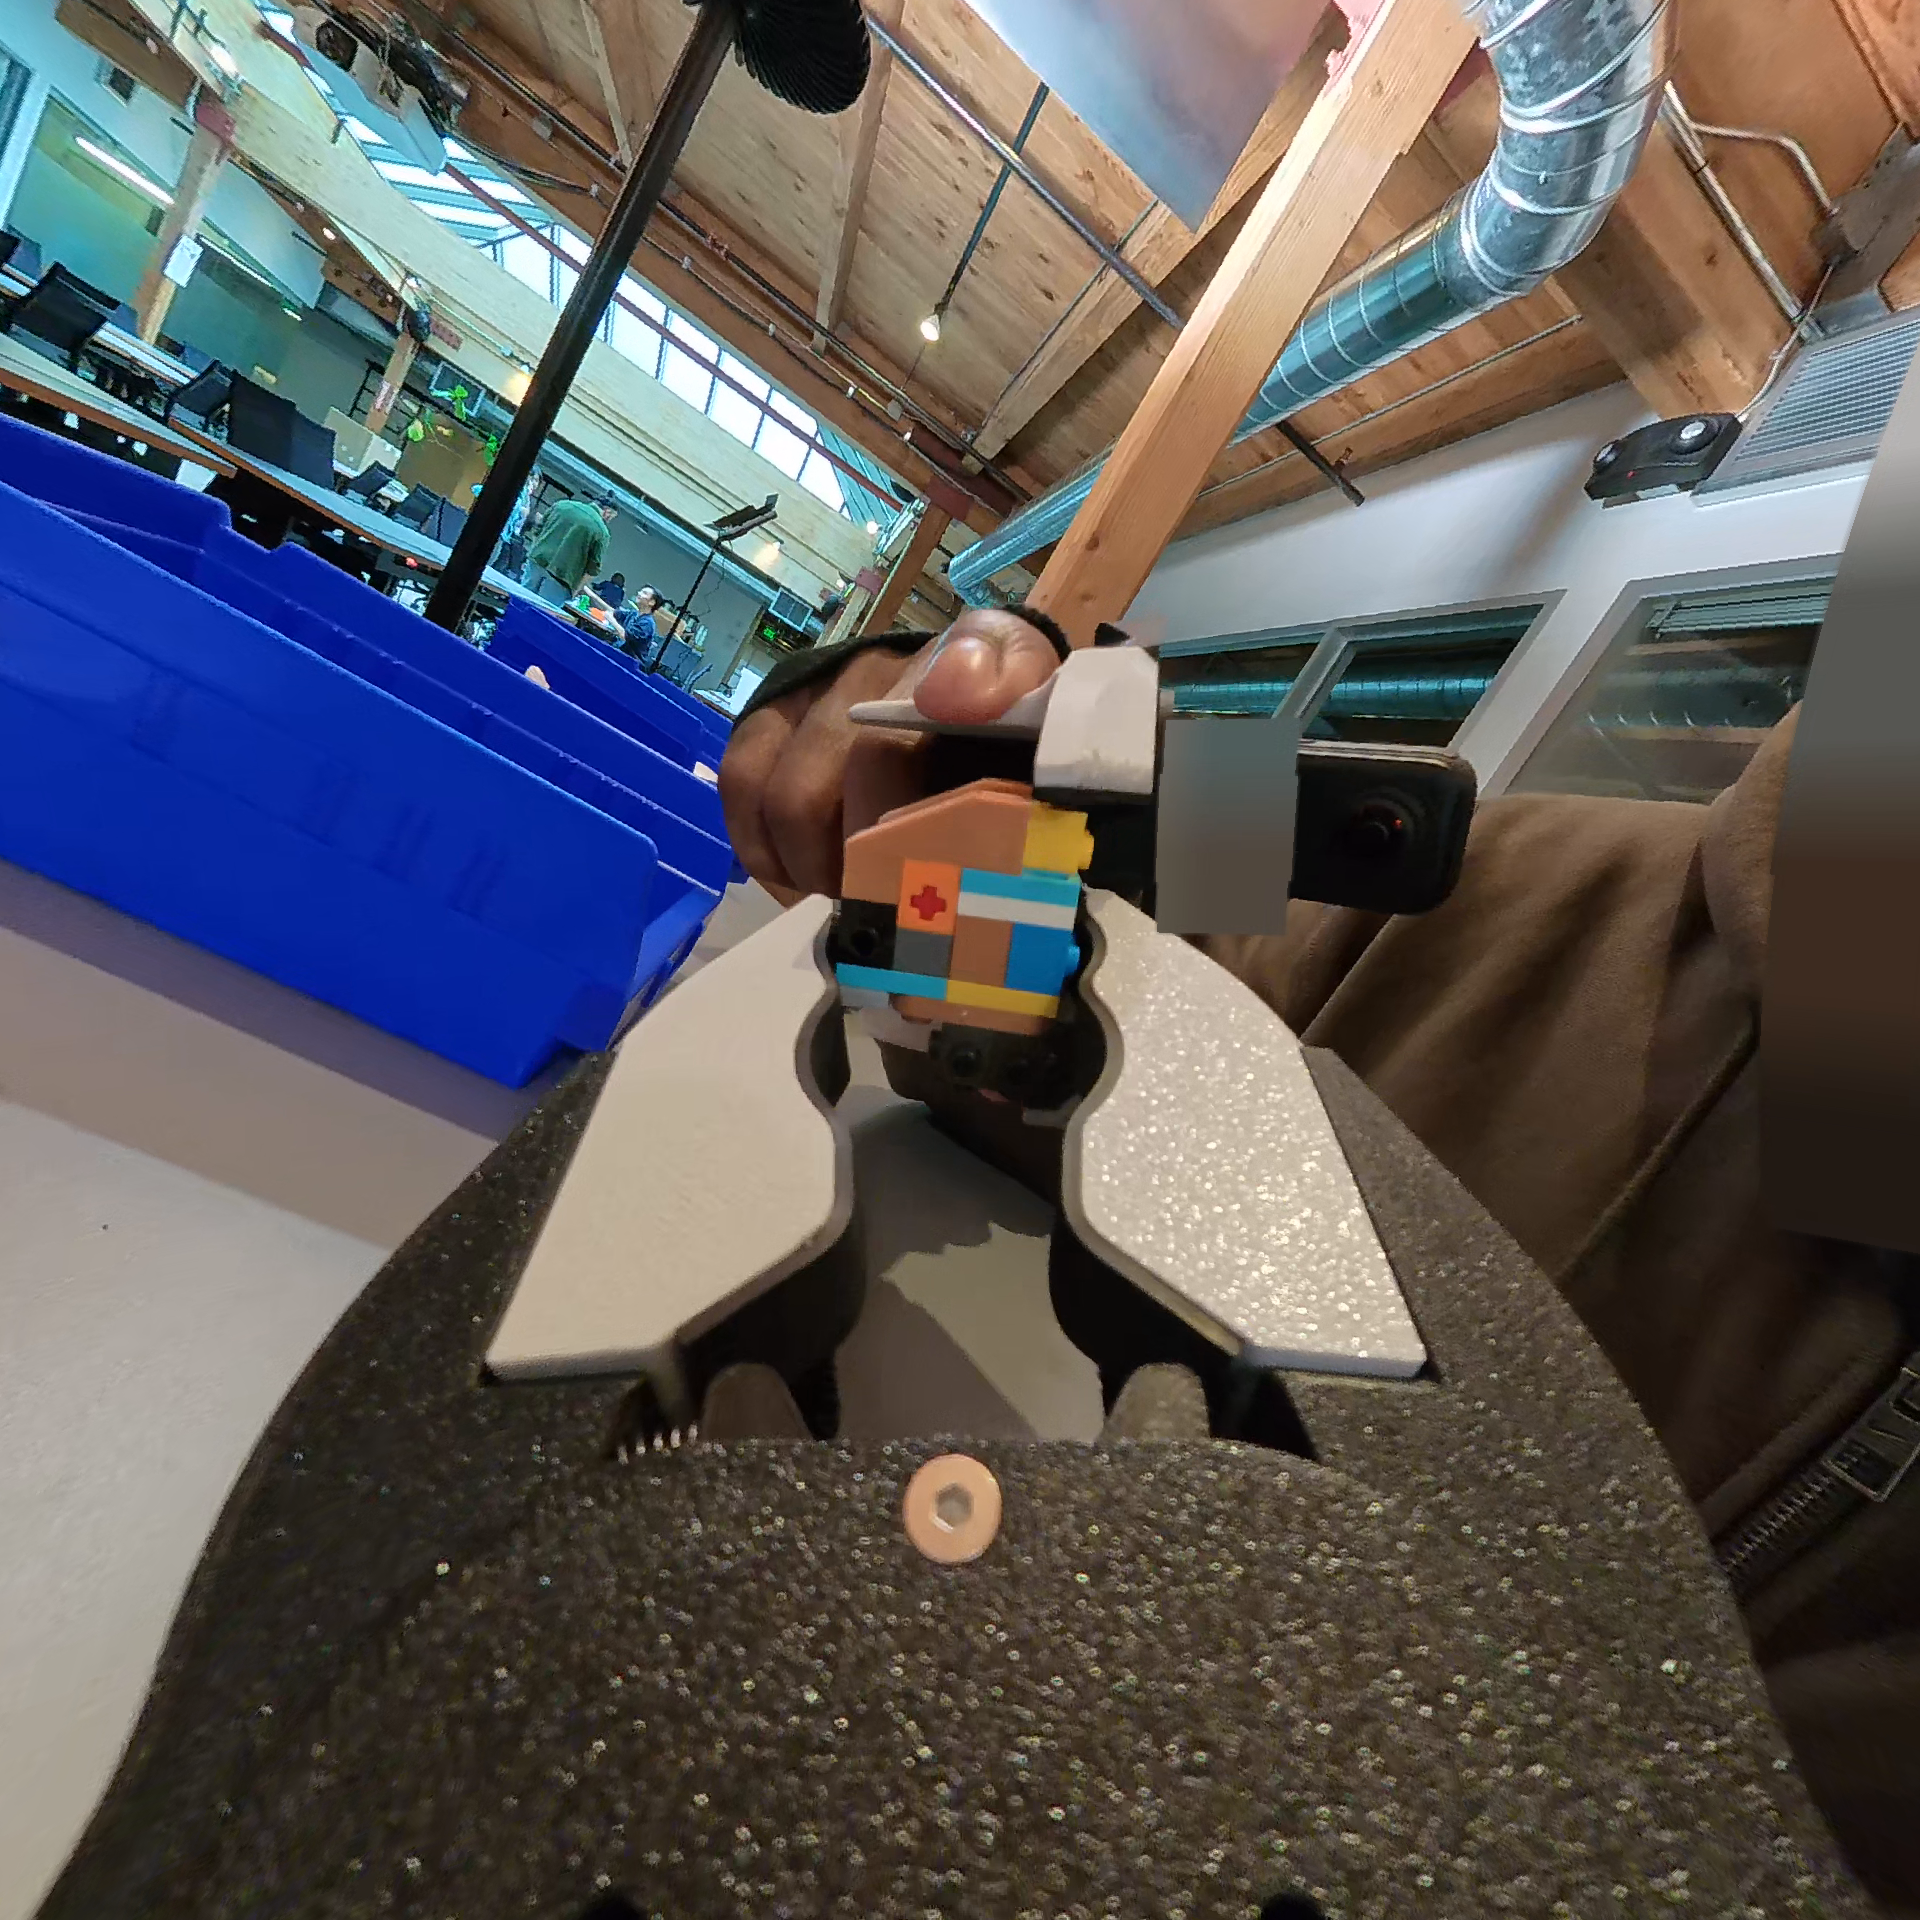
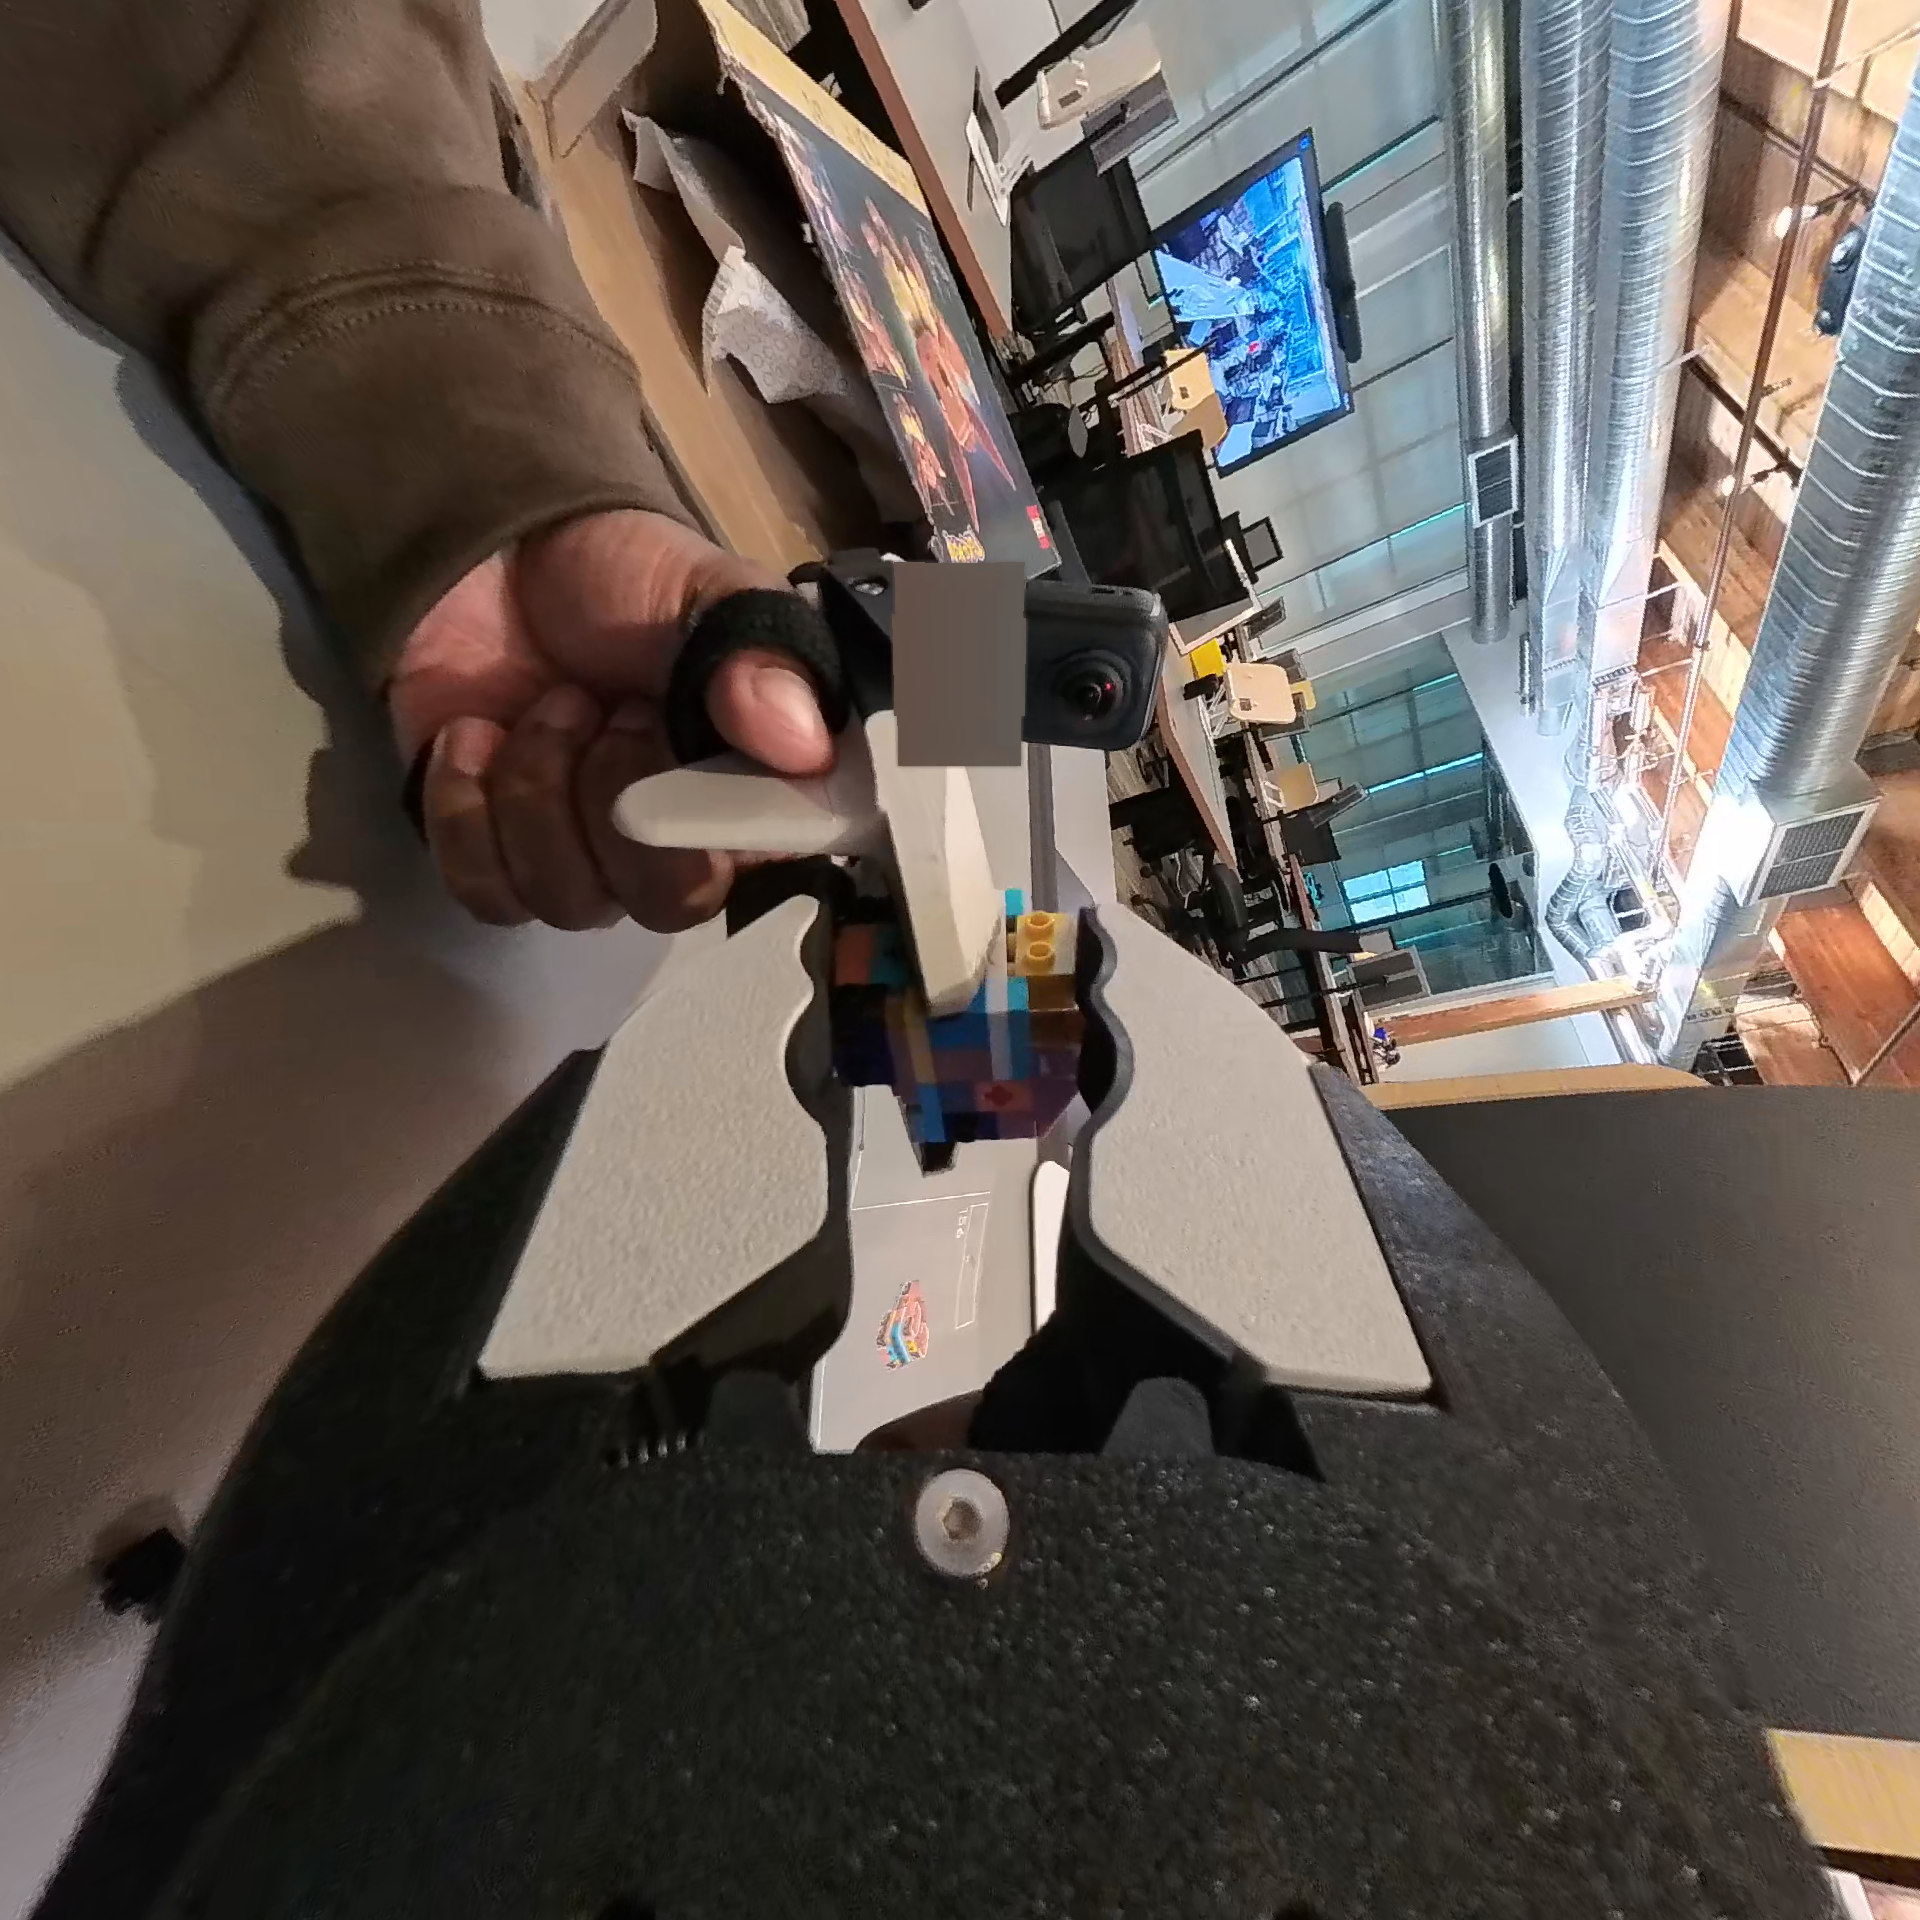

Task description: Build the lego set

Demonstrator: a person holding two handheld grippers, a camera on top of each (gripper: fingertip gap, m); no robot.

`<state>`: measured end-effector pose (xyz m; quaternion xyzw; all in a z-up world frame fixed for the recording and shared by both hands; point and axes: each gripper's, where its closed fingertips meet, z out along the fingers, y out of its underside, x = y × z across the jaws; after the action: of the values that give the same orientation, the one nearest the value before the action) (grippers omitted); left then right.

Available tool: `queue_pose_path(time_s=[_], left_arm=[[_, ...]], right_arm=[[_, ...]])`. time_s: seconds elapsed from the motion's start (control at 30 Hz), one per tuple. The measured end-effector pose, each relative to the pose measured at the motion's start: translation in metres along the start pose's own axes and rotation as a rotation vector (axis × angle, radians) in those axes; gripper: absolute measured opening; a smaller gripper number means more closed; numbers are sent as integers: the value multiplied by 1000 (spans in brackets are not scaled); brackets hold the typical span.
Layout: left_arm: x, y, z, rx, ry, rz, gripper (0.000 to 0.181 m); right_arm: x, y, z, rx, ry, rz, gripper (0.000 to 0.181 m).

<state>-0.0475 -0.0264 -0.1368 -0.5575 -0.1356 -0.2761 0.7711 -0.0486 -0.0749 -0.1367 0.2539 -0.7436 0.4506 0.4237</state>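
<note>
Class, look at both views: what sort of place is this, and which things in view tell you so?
Probably a large open-plan workshop or lab in a converted industrial building: exposed wooden ceiling beams, silver ventilation ducts, rows of desks and chairs, and a wall screen.

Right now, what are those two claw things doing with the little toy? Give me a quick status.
Left gripper shut on the multicoloured brick lego model. Right gripper closed around the same model, grip unconfirmed. Model held in the air between both. Blue plastic bins off to the side, nothing blocking.

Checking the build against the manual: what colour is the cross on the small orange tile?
Red, clearest in the left wrist view.
</note>
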Motion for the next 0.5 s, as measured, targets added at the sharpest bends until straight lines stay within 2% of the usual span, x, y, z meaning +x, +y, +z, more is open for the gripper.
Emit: queue_pose_path(time_s=[0.4,0.5], left_arm=[[-3,6,2,-63,-33,-8,39],[-4,9,2,-83,-40,1,39]], right_arm=[[-5,3,-2,-5,-62,51,44],[-5,2,-3,4,-71,72,38]])
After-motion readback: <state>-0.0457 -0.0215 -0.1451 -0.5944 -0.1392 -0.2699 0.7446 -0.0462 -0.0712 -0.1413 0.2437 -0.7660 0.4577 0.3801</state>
